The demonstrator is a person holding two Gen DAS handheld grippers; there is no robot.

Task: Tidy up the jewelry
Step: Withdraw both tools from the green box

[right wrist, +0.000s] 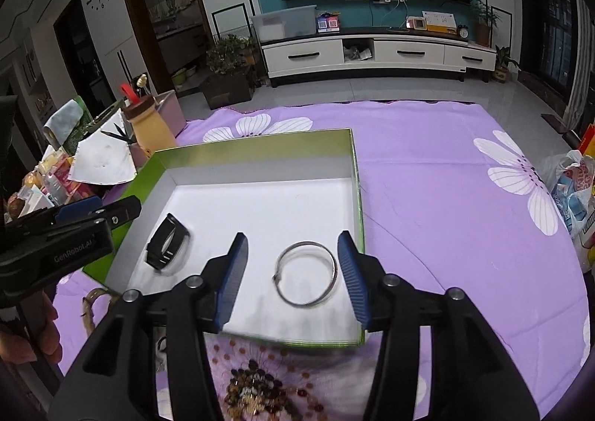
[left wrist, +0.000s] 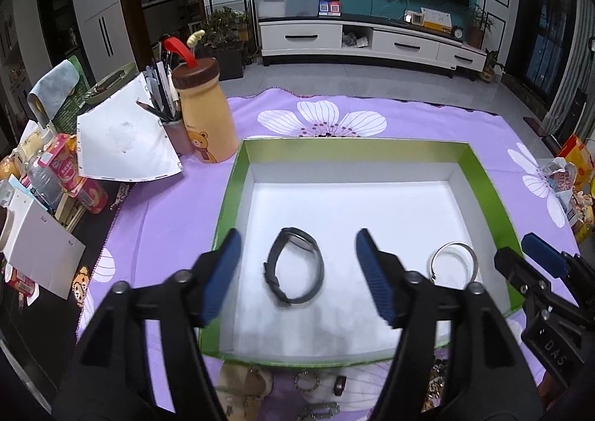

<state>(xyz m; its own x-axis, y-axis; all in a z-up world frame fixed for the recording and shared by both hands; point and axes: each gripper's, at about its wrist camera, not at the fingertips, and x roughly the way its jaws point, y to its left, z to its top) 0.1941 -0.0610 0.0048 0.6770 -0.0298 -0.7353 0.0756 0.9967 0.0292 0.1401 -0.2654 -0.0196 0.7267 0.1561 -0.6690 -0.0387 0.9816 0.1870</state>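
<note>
Left wrist view: our left gripper (left wrist: 295, 274) hangs over the box, jaws apart, nothing between the pads.
Right wrist view: our right gripper (right wrist: 293, 278) likewise stands open, its pads clear of the bangle below.
Near edge: loose rings (left wrist: 307, 381) and a beaded piece (right wrist: 256, 389) wait on the purple cloth (right wrist: 446, 198).
Black band (left wrist: 293, 268): lies curled on the white floor of the green box (left wrist: 238, 175); we judge it light, soft and springy, best pinched across the strap.
Silver bangle (right wrist: 307, 273): lies flat beside it, apart; stiff, smooth, likely slippery, so we would grip across the rim.
</note>
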